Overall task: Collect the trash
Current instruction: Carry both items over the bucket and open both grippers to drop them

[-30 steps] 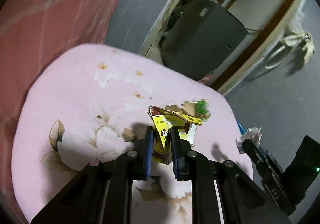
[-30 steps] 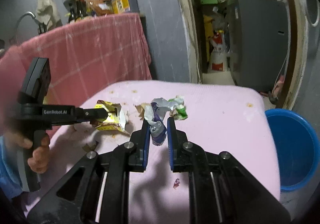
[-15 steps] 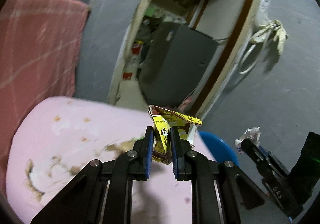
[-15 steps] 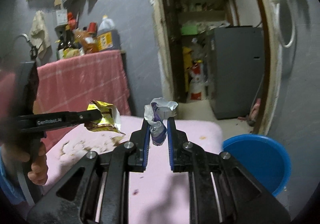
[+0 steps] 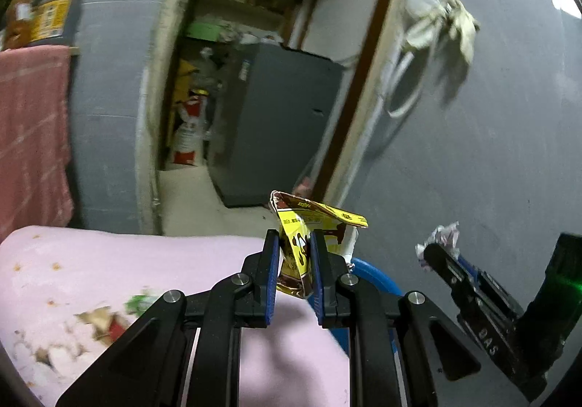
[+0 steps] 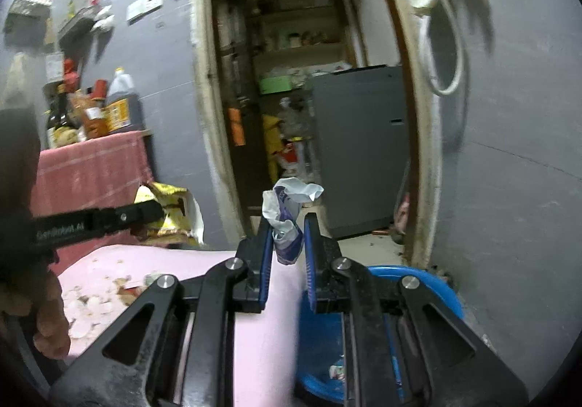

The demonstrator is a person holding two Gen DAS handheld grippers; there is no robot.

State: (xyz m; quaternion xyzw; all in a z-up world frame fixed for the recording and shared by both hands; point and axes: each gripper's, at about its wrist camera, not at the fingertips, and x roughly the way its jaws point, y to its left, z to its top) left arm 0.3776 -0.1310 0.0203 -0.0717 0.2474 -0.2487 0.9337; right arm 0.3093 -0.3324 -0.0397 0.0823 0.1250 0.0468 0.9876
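In my left gripper (image 5: 294, 261) the jaws are pinching a crumpled yellow wrapper (image 5: 309, 236), gripping it low down so that its long axis is standing up out of the blue pads and its torn top is flopping over to the right. In my right gripper (image 6: 287, 250) the jaws are closing narrowly on a scrunched white-and-purple wrapper (image 6: 289, 214), which is likewise sticking upright, its loose white end fanning out above the pads.

Both pieces are hanging in the air over the right end of the pink desk (image 5: 91, 261). The thing that matters now is the blue bucket (image 6: 429, 283): it is sitting on the floor just past the desk's right edge, below and a little to the right of both pairs of jaws. From the right wrist view its rim and inside are lying directly beneath and ahead of my right jaws; from the left wrist view only an arc of its rim (image 5: 378, 276) is peeking out to the right of my left jaws, with the right gripper (image 5: 436, 250) farther right again.

So I am judging the right hand to be the nearer to the drop, and the left as needing to travel farther rightward. A few scraps (image 6: 127, 283) are lying on the desk at the left.
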